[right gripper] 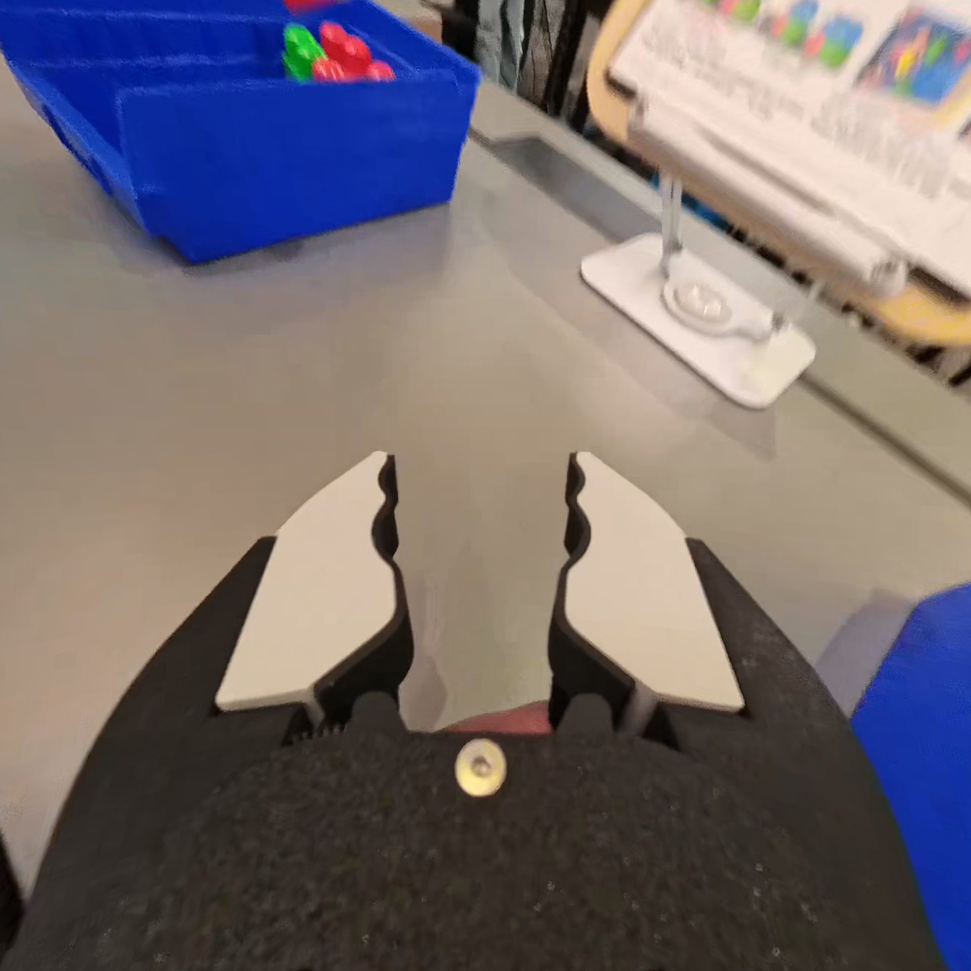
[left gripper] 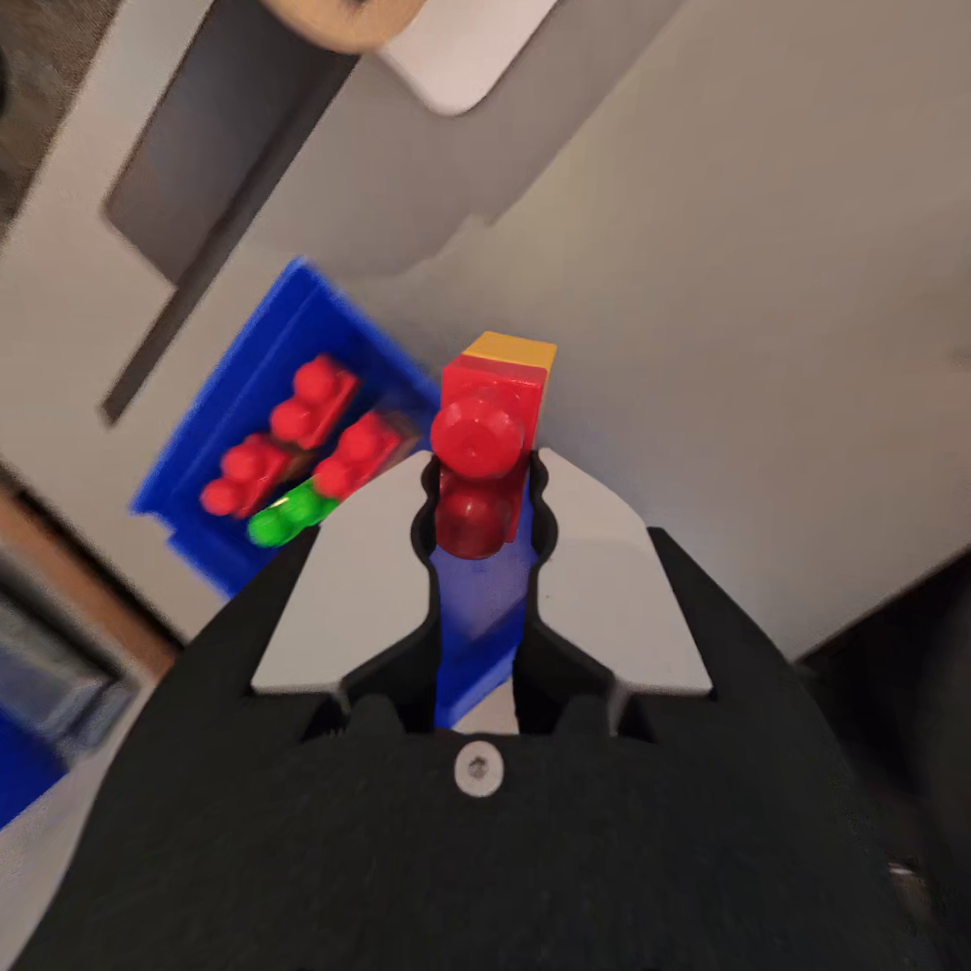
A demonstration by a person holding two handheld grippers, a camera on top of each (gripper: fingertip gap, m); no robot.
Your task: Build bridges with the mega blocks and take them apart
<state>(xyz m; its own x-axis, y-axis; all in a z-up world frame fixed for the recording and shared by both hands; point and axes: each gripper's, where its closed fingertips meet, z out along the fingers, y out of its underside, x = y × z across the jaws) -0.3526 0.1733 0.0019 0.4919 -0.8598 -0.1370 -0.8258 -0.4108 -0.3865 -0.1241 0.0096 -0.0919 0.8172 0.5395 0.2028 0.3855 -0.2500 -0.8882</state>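
Observation:
My left gripper [left gripper: 482, 462] is shut on a red two-stud block [left gripper: 486, 446] with a yellow block [left gripper: 517, 349] stuck to its far side, held above the edge of a blue bin [left gripper: 252, 368]. The bin holds several red blocks [left gripper: 315, 404] and a green block [left gripper: 289, 517]. In the right wrist view my right gripper [right gripper: 481, 462] is open and empty above the grey table [right gripper: 262, 394]. The same blue bin [right gripper: 294, 157] stands at the far left there, with red blocks [right gripper: 347, 52] and a green block [right gripper: 302, 50] inside.
A white stand base [right gripper: 699, 320] with a clear post carries a picture board [right gripper: 788, 105] at the right of the right wrist view. A blue patch [right gripper: 925, 735] shows at the lower right edge. The table edge [left gripper: 840, 620] runs at the right in the left wrist view. Left tips to right tips: about 30 centimeters.

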